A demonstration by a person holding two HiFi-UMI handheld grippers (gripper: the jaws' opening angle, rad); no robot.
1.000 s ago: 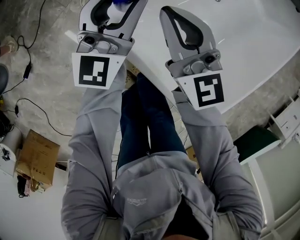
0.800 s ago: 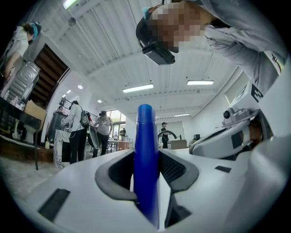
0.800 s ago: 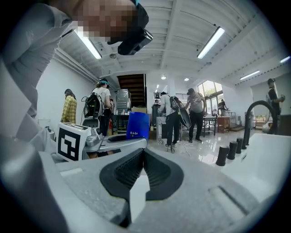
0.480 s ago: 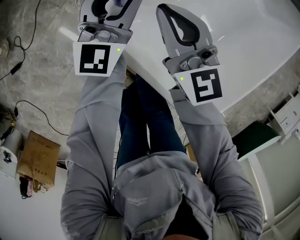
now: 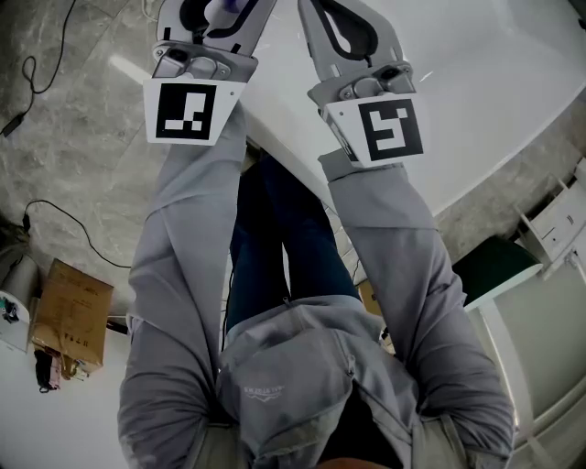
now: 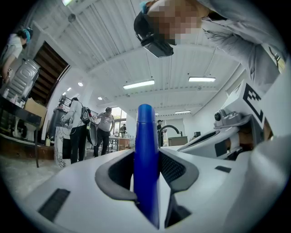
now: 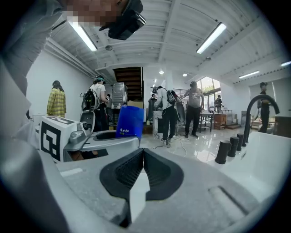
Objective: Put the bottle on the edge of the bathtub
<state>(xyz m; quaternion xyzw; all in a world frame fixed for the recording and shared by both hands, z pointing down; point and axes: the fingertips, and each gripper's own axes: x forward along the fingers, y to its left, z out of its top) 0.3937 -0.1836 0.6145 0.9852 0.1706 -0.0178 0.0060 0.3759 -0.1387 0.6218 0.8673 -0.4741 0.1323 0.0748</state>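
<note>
A blue bottle point(image 6: 145, 154) stands upright between the pads of my left gripper point(image 6: 146, 152), which is shut on its body. In the head view only a bit of the bottle point(image 5: 226, 5) shows at the top edge, in the left gripper point(image 5: 212, 26). My right gripper point(image 5: 343, 27) is beside it, over the white bathtub point(image 5: 476, 101), with the tips cut off by the frame. The right gripper view shows the right gripper point(image 7: 142, 154) shut on nothing, with the bottle point(image 7: 129, 122) to its left and the tub's rim point(image 7: 268, 157) to its right.
A black tap point(image 7: 260, 109) and black knobs point(image 7: 229, 148) stand on the tub's rim. On the marble floor lie cables point(image 5: 55, 220) and a cardboard box point(image 5: 69, 316). A dark green item point(image 5: 494, 266) and white furniture point(image 5: 558, 234) are at right. People point(image 7: 193, 109) stand farther off.
My right gripper has moved up the picture and a little left, further over the tub, so its tips now leave the frame. The left gripper with the bottle has barely shifted.
</note>
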